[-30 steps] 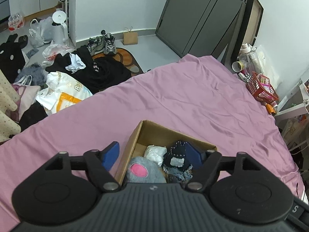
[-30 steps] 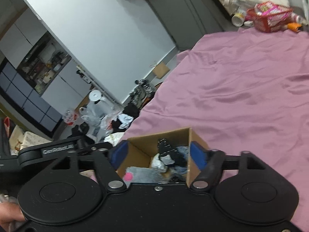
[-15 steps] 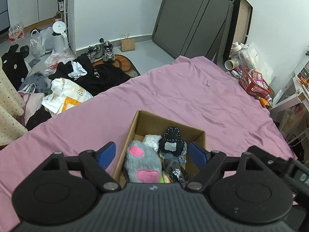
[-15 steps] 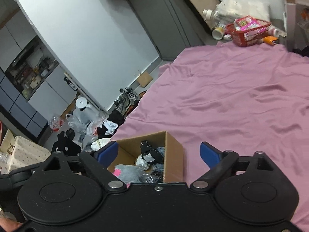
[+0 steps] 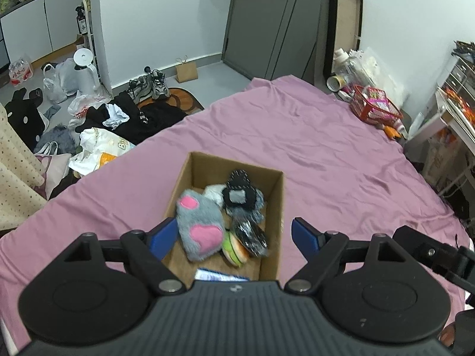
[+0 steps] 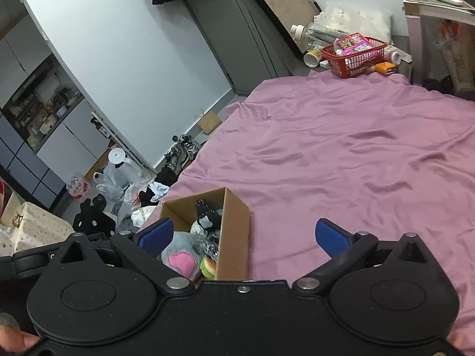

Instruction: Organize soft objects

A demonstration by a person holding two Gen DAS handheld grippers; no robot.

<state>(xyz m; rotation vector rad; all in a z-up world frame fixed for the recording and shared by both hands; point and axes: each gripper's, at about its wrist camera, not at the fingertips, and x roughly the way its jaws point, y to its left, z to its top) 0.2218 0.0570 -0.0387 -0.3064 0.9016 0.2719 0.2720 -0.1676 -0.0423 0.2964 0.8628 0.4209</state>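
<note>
— Where are the soft things?

— All in the cardboard box (image 5: 274, 207) on the purple bedsheet (image 5: 326, 154). A grey plush paw with pink pads (image 5: 200, 225) fills its near left part, a black stitched plush (image 5: 239, 191) lies toward the far side with a white bundle (image 5: 215, 191) beside it, and a burger-shaped toy (image 5: 234, 247) sits near the front. A shiny dark item (image 5: 249, 233) lies just right of the paw; I cannot tell what it is.

— And your grippers?

— My left gripper (image 5: 234, 233) hangs above the box, blue fingers spread wide, nothing between them. My right gripper (image 6: 243, 235) is also spread and empty, over the box's right wall and the sheet beside it.

— Anything else on the bed?

— A red basket (image 6: 353, 56) at the far edge.
</note>
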